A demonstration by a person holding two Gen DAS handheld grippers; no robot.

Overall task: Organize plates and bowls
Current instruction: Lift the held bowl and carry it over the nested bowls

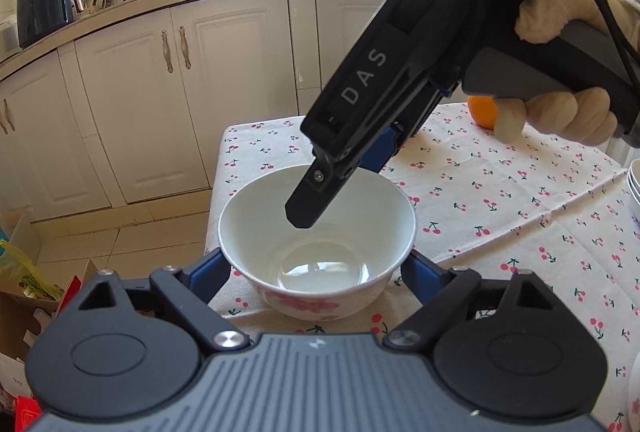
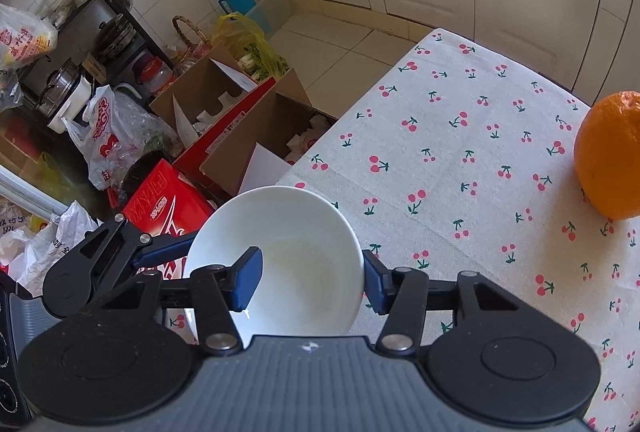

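Observation:
A white bowl (image 1: pixel 316 228) with a pink flower pattern stands near the corner of the cherry-print table (image 1: pixel 500 200). My left gripper (image 1: pixel 318 278) straddles it, one blue finger touching each side of the outer wall. My right gripper (image 2: pixel 310 282) comes in from above: its left finger (image 2: pixel 248 282) is inside the bowl (image 2: pixel 296 256) and its right finger (image 2: pixel 374 282) is outside, straddling the rim without clearly pinching it. The right gripper also shows in the left wrist view (image 1: pixel 320 192), one finger dipping into the bowl.
An orange (image 2: pixel 610 156) lies on the table to the right. Stacked white bowls (image 1: pixel 634 180) show at the right edge. Cardboard boxes (image 2: pixel 240 120) and bags sit on the floor past the table edge. Kitchen cabinets (image 1: pixel 160 92) stand behind.

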